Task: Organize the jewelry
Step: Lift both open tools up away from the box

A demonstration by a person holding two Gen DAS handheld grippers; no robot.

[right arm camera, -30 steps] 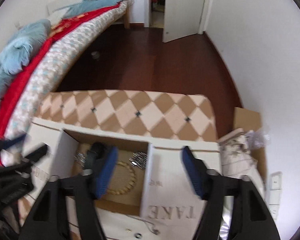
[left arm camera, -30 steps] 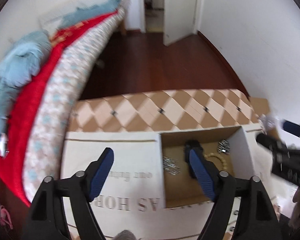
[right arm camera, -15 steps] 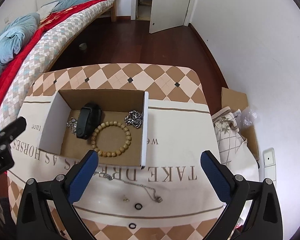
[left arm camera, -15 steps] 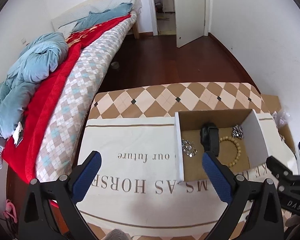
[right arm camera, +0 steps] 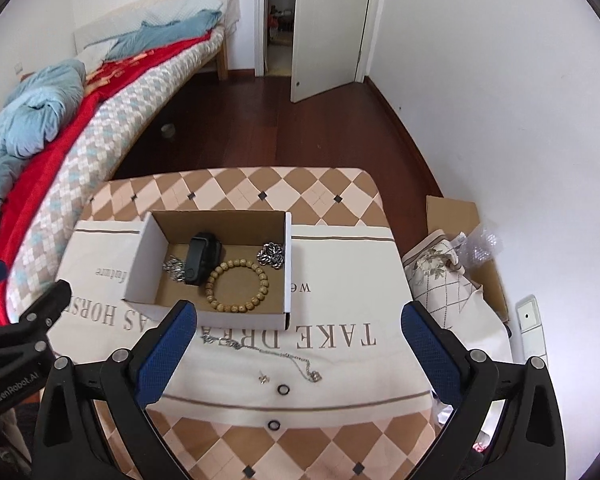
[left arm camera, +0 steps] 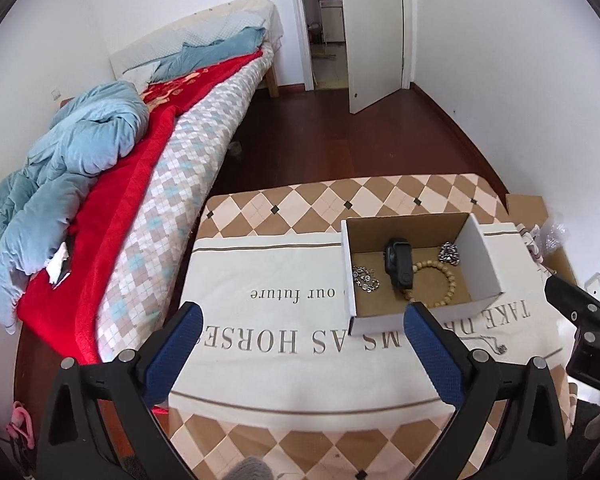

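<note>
An open cardboard box (right arm camera: 288, 280) (left arm camera: 482, 258) stands on a cream printed cloth. Inside lie a black smart band (right arm camera: 198, 260) (left arm camera: 398, 266), a wooden bead bracelet (right arm camera: 238, 286) (left arm camera: 440, 282) and two silver chain pieces (right arm camera: 272, 256) (right arm camera: 174, 267). On the cloth in front of the box lie a thin silver necklace (right arm camera: 260, 350), a small earring (right arm camera: 263, 378) and two dark rings (right arm camera: 283, 390) (right arm camera: 274, 425). My left gripper (left arm camera: 300, 340) and right gripper (right arm camera: 298, 338) are both open and empty, held above the table's near edge.
The cloth (right arm camera: 340, 308) covers a diamond-patterned table (right arm camera: 260, 192). A bed (left arm camera: 160, 160) with red and blue covers runs along the left. A cardboard flap and a patterned bag (right arm camera: 452, 272) sit on the floor at right. An open door (right arm camera: 328, 28) is at the back.
Both grippers have pulled back and up from the box, so the whole table now shows. Both stay open and empty.
</note>
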